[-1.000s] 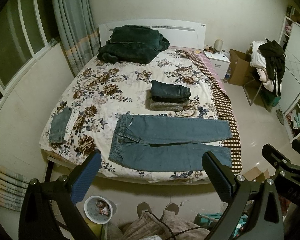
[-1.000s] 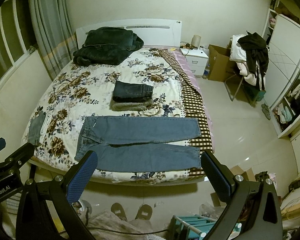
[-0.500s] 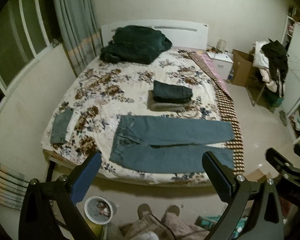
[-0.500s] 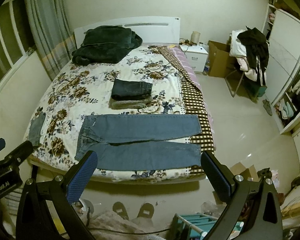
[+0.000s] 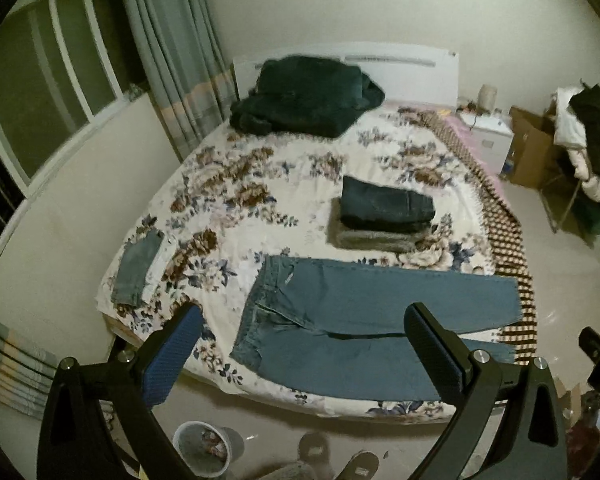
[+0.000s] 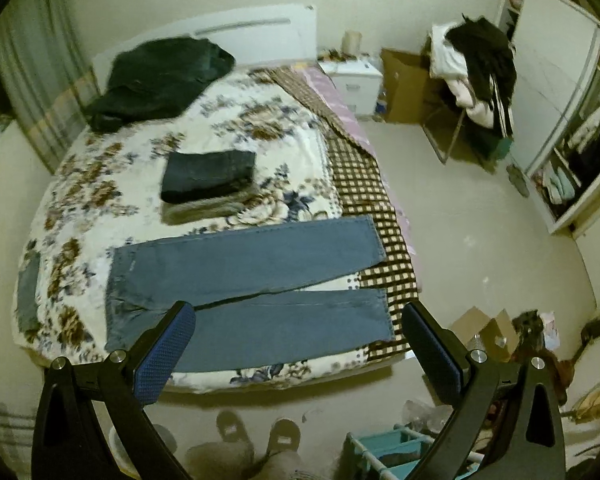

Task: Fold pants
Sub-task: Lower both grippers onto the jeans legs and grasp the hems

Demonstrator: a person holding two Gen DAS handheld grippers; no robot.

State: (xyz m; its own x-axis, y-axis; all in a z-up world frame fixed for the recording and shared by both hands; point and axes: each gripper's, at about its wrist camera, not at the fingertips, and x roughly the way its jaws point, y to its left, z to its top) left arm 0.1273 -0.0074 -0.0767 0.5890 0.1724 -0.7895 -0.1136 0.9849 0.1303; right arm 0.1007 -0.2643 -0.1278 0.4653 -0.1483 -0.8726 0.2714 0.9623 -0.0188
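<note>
Blue jeans [image 5: 364, 320] [image 6: 252, 288] lie flat across the near end of the bed, waistband to the left, both legs spread to the right. My left gripper [image 5: 300, 356] hangs open above the near edge of the bed, its fingers framing the waist and upper legs, with nothing held. My right gripper [image 6: 296, 352] is also open and empty, tilted, hovering over the near leg and its hem. Neither gripper touches the jeans.
A stack of folded dark pants [image 5: 384, 216] [image 6: 208, 180] sits mid-bed on the floral cover [image 5: 260, 208]. A dark blanket [image 5: 304, 96] lies by the headboard; a small folded denim piece [image 5: 138, 268] at the left edge. A bin [image 5: 204, 448], slippered feet [image 6: 256, 432] and a teal rack [image 6: 396, 456] are below.
Both grippers have moved closer to the bed. The right view has swung right and tilted. The jeans have not moved and both grippers stay open.
</note>
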